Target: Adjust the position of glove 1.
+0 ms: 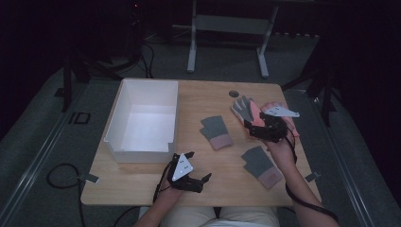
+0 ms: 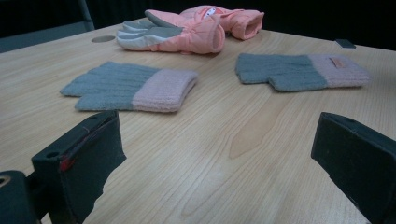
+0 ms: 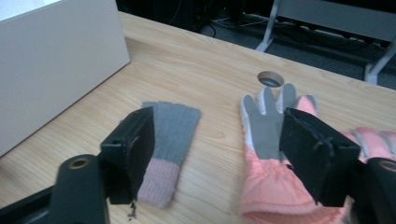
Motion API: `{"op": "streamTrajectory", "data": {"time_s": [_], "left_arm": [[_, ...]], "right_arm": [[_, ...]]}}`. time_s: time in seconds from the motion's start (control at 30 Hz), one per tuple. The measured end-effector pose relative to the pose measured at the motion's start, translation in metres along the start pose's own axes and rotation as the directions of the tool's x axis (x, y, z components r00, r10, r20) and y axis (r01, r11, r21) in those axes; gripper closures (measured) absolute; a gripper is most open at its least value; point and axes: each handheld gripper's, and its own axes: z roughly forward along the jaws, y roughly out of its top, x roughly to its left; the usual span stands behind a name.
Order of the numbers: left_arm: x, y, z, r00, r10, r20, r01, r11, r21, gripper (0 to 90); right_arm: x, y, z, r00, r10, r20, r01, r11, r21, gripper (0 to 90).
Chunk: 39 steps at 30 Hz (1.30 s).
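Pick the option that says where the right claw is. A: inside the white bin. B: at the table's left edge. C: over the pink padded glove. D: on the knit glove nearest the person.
C: the right claw hovers, jaws apart, over the pink padded glove at the table's far right, clear of the white bin.

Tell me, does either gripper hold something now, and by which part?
Nothing is held. The right gripper hovers open over the pink glove; the left gripper is open.

Ski glove (image 1: 246, 110) right of box (image 1: 124, 142)
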Motion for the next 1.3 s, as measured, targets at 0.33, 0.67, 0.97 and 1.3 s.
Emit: {"op": "streamTrajectory", "data": {"time_s": [0.33,0.67,0.97,1.3], "left_arm": [[0.0,0.0,0.0,1.0,-0.005,0.0,0.005,1.0,0.0,1.8],[0.0,0.0,0.0,1.0,-0.003,0.002,0.003,1.0,-0.001,1.8],[0.0,0.0,0.0,1.0,0.002,0.003,-0.002,1.0,0.002,1.8],[0.0,0.0,0.0,1.0,0.0,0.005,0.0,1.0,-0.004,1.8]], "right_arm": [[0.014,-0.006,0.023,0.9985,-0.012,-0.053,0.013,1.0,0.018,43.7],[0.029,-0.016,0.06,0.9911,-0.061,-0.119,0.072,0.993,0.09,53.6],[0.035,-0.019,0.096,0.9852,-0.076,-0.154,0.1,0.984,0.149,58.0],[0.04,-0.023,0.136,0.9751,-0.112,-0.191,0.155,0.961,0.228,56.0]]}}
